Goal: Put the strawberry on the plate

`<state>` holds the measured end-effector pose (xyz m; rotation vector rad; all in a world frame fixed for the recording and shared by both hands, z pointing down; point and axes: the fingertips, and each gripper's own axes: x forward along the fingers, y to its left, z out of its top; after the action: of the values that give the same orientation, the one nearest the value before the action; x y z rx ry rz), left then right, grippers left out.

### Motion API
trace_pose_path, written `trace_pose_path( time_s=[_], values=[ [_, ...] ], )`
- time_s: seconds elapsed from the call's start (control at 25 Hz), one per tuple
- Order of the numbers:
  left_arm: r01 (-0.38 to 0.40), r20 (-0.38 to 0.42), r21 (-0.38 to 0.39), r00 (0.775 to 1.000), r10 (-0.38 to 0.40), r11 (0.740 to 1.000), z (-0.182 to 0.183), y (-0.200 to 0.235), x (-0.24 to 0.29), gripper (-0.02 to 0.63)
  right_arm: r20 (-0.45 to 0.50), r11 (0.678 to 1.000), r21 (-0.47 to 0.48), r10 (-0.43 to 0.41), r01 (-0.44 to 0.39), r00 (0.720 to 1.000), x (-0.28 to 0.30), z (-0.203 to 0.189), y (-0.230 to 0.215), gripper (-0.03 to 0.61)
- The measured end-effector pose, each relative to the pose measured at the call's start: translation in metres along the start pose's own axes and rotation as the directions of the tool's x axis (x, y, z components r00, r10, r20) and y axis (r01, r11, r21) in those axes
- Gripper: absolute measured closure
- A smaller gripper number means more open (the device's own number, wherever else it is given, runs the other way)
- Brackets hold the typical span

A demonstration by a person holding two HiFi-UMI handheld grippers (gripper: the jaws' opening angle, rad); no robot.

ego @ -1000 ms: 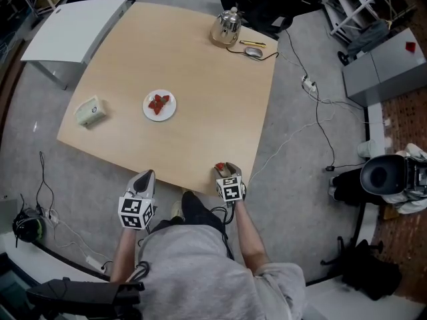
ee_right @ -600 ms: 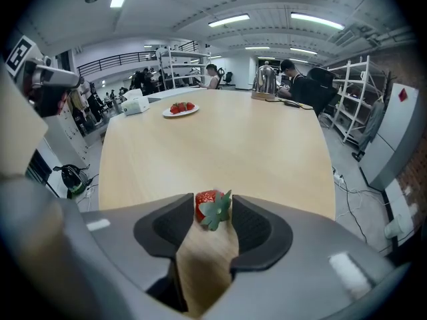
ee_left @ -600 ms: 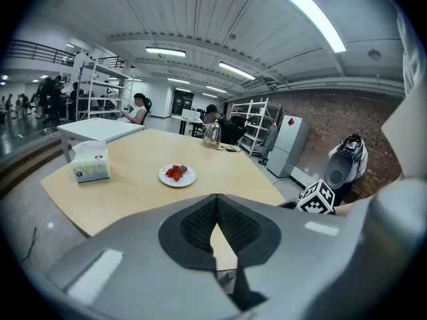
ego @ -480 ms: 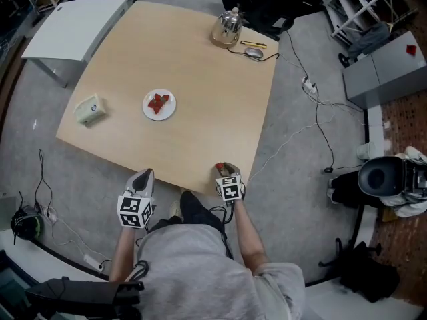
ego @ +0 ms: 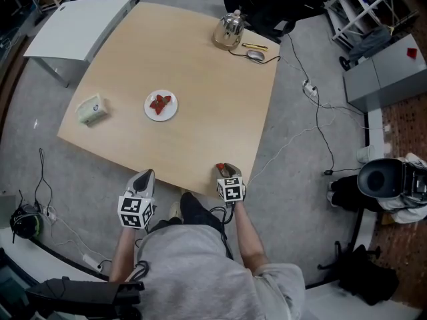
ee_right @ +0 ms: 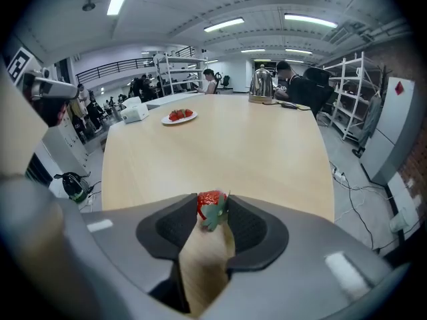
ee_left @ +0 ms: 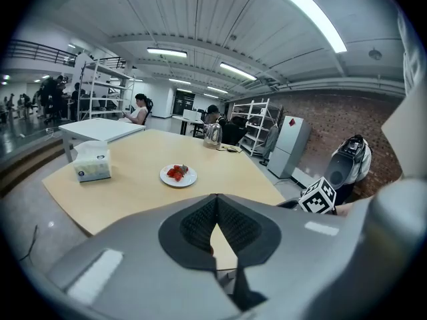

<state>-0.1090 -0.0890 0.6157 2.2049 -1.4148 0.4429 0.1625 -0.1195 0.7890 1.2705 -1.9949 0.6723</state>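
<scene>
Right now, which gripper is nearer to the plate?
Left. The left gripper is at the table's near edge, almost straight before the plate; the right gripper, jaws closing around a strawberry, is farther to the side.

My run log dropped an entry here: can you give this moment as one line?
right gripper: closing on strawberry at near table edge | left gripper: shut, empty | plate: mid-table, holds strawberries

head: steeply down over table (ego: 200, 65) | gripper views: low at near edge, facing across | shared: plate (ego: 149, 111)
</scene>
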Motion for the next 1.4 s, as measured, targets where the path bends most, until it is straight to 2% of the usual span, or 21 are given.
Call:
trace_pose_path(
  time_s=[0.28, 0.64, 1.0, 1.4],
  values=[
    [-0.009, 0.006, -0.009, 1.0, 0.009, 1.0, 0.0, 0.004, -0.001, 0.594, 0.049, 1.0, -0.008, 0.027, -0.027, 0.998, -0.002, 0.025, 0.01, 0.43],
    [-0.038, 0.023, -0.027, 0.999, 0.039, 0.999, 0.0, 0.012, -0.007, 0.594, 0.141, 0.996, -0.065, 0.07, -0.061, 0.988, -0.016, 0.075, 0.031, 0.431],
    [-0.105, 0.041, -0.074, 0.993, 0.108, 0.992, -0.003, 0.032, -0.023, 0.594, 0.207, 0.984, -0.123, 0.153, -0.129, 0.966, -0.016, 0.129, 0.058, 0.431],
    [-0.193, 0.056, -0.127, 0.978, 0.201, 0.973, -0.013, 0.058, -0.049, 0.594, 0.23, 0.958, -0.22, 0.236, -0.185, 0.944, 0.001, 0.176, 0.093, 0.431]
  ],
)
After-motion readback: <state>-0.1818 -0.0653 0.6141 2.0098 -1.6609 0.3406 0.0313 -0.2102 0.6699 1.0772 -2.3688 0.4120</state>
